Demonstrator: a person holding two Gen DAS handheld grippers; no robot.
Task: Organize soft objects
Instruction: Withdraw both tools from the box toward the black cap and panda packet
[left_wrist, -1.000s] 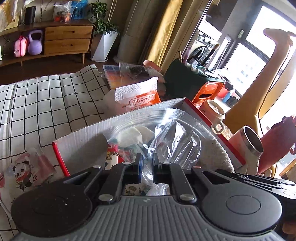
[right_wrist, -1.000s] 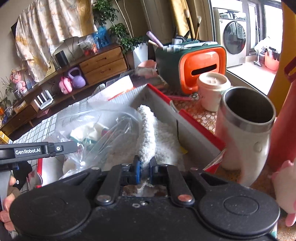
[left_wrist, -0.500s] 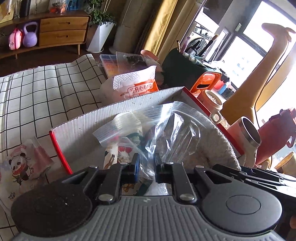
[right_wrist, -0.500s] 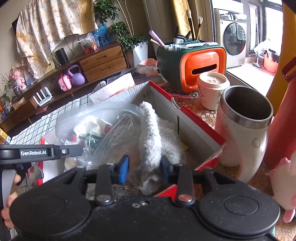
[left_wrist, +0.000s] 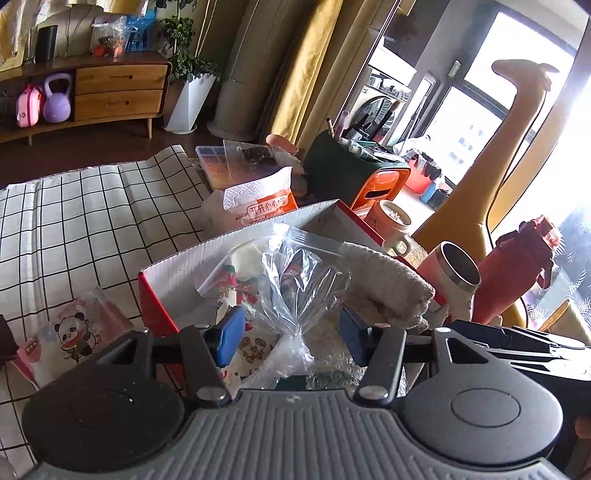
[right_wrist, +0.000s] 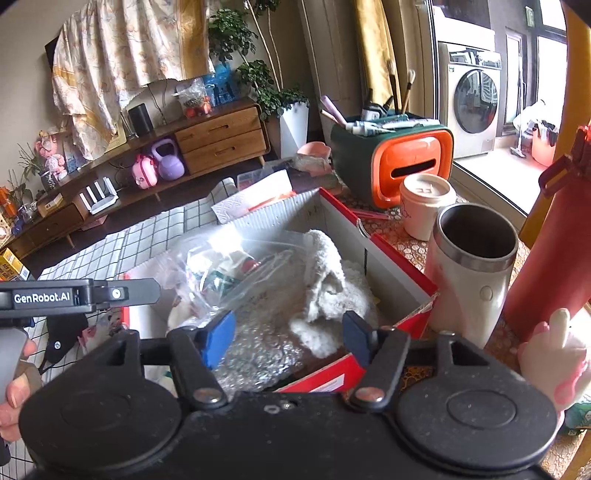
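Both hand-held grippers released; bag (left_wrist: 295, 280) contents unclear; towel (right_wrist: 328, 280) part-hidden.

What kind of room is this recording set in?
Most likely a lived-in home living room: a wooden sideboard with a potted plant beside it, a washing machine past the glass door, and a cluttered table.

Bag (left_wrist: 295, 280), towel (right_wrist: 328, 280) in box (right_wrist: 391, 254)

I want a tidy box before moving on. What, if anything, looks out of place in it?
The white fluffy towel is bunched rather than folded, and in the left view one end humps above the red box rim on the tumbler's side. The clear zip bag lies crumpled beside it. Nothing looks spilled or damaged.
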